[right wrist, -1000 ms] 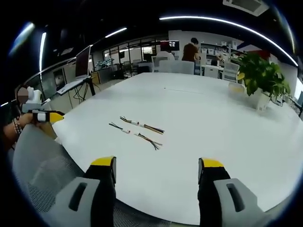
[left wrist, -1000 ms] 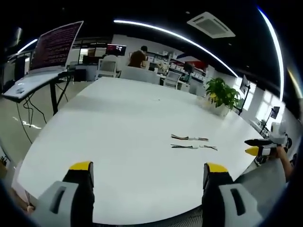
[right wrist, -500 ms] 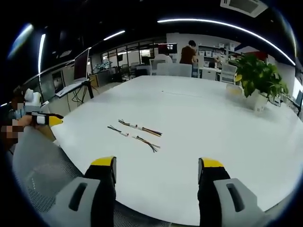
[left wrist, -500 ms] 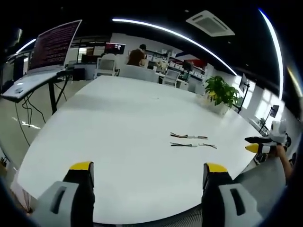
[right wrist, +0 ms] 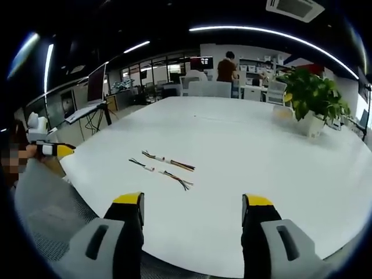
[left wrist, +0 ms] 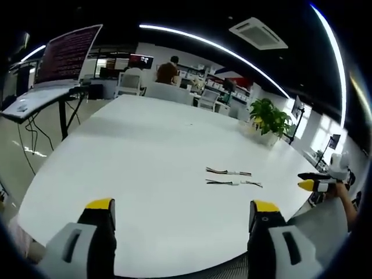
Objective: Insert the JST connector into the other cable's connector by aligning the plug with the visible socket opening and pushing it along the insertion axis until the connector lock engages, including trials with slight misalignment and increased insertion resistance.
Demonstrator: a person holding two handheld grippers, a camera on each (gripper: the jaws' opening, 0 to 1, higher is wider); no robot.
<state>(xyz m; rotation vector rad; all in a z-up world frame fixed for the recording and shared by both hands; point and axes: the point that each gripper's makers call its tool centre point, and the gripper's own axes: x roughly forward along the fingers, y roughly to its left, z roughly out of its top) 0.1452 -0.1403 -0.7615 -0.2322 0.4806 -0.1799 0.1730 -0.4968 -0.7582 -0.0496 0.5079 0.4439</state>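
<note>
Two grippers hang above the near edge of a large white table (left wrist: 133,174), each with its yellow-tipped jaws spread wide apart and nothing between them. In the left gripper view the left gripper (left wrist: 181,209) sits at the bottom of the frame; in the right gripper view the right gripper (right wrist: 192,203) does the same. Beyond the jaws, on the table's near part and well apart from both grippers, lie two short cables side by side — the nearer cable (right wrist: 160,171) and the farther cable (right wrist: 168,162), each a bundle of coloured wires with a small white connector partway along it. Whether any connector is mated is too small to tell. In the left gripper view the same pair appears right of centre, the nearer cable (left wrist: 233,183) just beside the farther cable (left wrist: 228,172). The right gripper also enters that view at the right margin, off the table's edge. Toward the table's far right edge stands a potted plant (right wrist: 311,96). Past the far end, a person (right wrist: 225,65) stands among office desks, and a monitor (left wrist: 67,55) rises beside the table's left edge.
</note>
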